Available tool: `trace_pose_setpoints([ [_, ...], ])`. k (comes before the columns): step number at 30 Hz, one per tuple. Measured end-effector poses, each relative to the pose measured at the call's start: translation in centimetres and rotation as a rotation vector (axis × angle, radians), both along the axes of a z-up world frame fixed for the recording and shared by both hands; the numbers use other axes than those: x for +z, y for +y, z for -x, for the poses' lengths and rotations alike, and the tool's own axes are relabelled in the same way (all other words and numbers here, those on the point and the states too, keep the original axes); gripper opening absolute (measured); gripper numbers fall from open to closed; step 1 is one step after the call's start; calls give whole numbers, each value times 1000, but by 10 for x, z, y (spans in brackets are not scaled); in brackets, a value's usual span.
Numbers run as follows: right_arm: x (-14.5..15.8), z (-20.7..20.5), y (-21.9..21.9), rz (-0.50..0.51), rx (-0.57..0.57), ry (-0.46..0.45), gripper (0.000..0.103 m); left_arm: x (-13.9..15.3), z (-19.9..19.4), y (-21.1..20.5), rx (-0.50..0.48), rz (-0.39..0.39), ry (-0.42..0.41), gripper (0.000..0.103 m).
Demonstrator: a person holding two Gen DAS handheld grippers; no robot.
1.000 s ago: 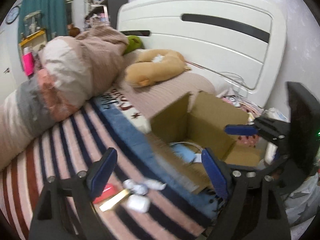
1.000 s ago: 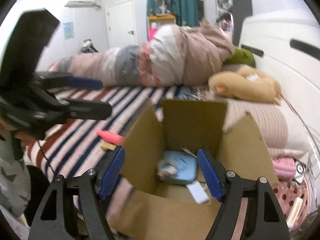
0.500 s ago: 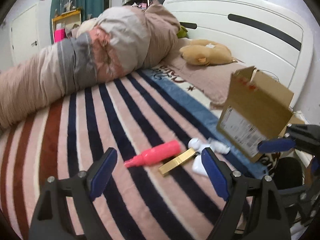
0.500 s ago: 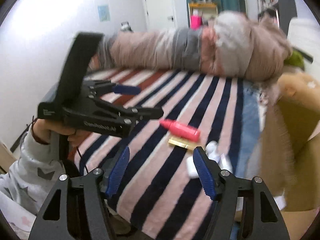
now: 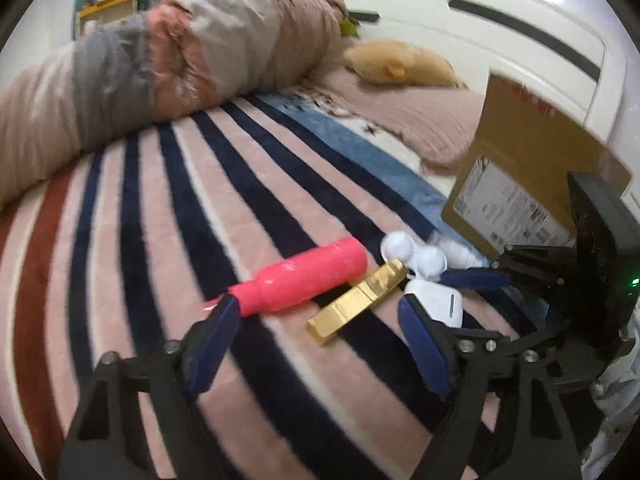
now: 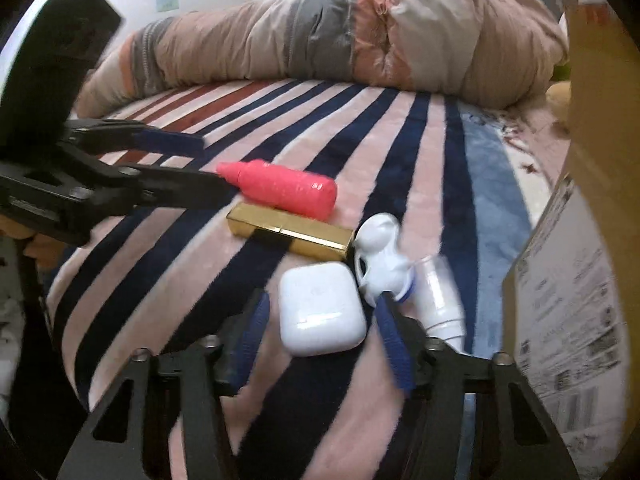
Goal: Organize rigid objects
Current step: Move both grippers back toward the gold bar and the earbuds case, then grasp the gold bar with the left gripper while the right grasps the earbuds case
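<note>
Four small items are clustered on the striped blanket (image 6: 360, 128) just beside the cardboard box (image 6: 568, 300): pink bottle (image 6: 280, 189), gold bar-shaped case (image 6: 290, 232), white earbud case (image 6: 320, 308), white figurine-like piece (image 6: 380, 256) with a clear tube (image 6: 438, 304). Right gripper (image 6: 324, 332) is held open, jaws either side of the earbud case, no contact seen. Left gripper (image 5: 316, 332) is also open, empty, low over the blanket near the pink bottle (image 5: 304, 280) and gold case (image 5: 358, 300). The earbud case is judged light, hard, glossy, so likely slippery; best pinched across its flat faces, mid-body. The soft blanket may let it sink or skid.
</note>
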State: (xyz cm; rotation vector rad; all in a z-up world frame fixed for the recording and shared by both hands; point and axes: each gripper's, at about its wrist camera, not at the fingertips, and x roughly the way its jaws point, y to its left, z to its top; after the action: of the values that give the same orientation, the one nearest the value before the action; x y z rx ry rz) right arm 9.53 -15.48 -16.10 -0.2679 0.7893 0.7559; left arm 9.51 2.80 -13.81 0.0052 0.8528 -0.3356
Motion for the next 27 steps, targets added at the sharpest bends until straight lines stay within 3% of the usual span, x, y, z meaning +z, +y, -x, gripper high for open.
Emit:
trace_pose_setpoints([
  [5, -4, 5, -3, -11, 5, -15, 40, -21, -10, -23, -47, -56, 30, 62],
  [8, -6, 8, -6, -12, 0, -12, 40, -29, -19, -27, -45, -20, 65, 47],
  [10, -7, 10, -7, -13, 0, -18, 40, -33, -21, -33, -47, -41, 70, 40],
  [12, -7, 10, -8, -15, -1, -19, 40, -31, -16, -36, -62, -65, 72, 26],
  [15, -7, 13, -12, -19, -1, -20, 40, -26, -2, -37, -105, -45, 97, 16],
  [20, -8, 12, -12, -25, -10, -11, 40, -24, 10, -39, -88, -51, 109, 15],
  [22, -9, 10, -10, -27, -17, -4, 40, -24, 3, -43, -67, -45, 95, 23],
  [23, -10, 8, -10, -27, -19, -4, 40, -24, -3, -46, -48, -46, 85, 33],
  [27, -11, 3, -5, -31, -39, -8, 40, -37, -20, -56, 9, -76, 83, 34],
])
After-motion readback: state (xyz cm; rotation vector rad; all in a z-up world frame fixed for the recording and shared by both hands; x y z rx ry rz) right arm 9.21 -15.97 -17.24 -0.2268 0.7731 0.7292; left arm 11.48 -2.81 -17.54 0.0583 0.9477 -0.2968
